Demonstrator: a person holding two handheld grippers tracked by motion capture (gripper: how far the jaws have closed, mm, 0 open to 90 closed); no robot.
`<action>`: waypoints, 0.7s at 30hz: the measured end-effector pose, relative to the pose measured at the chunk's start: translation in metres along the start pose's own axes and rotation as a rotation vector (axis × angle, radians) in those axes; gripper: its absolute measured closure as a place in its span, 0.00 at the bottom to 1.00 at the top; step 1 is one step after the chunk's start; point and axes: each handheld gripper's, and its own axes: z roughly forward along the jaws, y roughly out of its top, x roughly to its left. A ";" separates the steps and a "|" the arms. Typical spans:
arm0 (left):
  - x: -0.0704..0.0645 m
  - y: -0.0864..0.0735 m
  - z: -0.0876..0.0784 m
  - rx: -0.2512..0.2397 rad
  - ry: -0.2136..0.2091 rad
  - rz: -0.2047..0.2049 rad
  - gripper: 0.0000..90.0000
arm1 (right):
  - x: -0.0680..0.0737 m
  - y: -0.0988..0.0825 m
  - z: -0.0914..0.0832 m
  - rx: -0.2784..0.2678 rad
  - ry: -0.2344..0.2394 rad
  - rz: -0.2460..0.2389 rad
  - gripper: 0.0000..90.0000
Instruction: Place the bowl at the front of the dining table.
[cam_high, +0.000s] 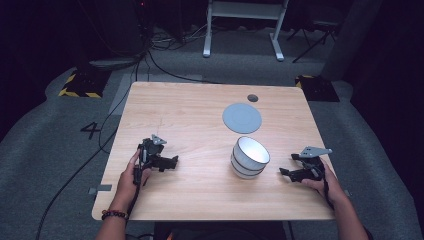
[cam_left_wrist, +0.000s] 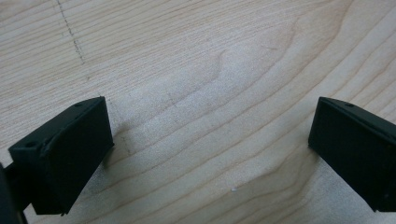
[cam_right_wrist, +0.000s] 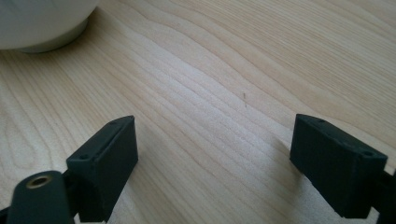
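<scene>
A stack of white bowls (cam_high: 250, 157) stands right of the table's middle; its base (cam_right_wrist: 37, 23) fills the top left corner of the right gripper view. Behind it lies a flat grey round plate (cam_high: 242, 118). My left gripper (cam_high: 172, 162) rests low over the wood at the front left, pointing right, open with bare tabletop between its jaws (cam_left_wrist: 210, 144). To the right of the bowls my right gripper (cam_high: 286, 173) points left toward them, a short gap away, open and holding nothing (cam_right_wrist: 215, 154).
A small dark round disc (cam_high: 252, 97) sits near the wooden table's (cam_high: 200, 195) far edge. Beyond the table are grey floor, cables, yellow-black striped bases and a white frame's legs (cam_high: 242, 30).
</scene>
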 end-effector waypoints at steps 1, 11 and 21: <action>0.000 0.000 0.000 0.001 -0.004 -0.001 0.00 | 0.000 0.000 0.000 0.000 0.000 0.000 0.17; 0.000 0.000 0.000 0.001 -0.003 0.000 0.00 | -0.001 0.000 0.000 0.003 0.005 -0.007 0.17; 0.000 0.000 0.000 0.001 -0.004 -0.001 0.00 | -0.003 0.000 -0.002 0.005 0.021 -0.024 0.18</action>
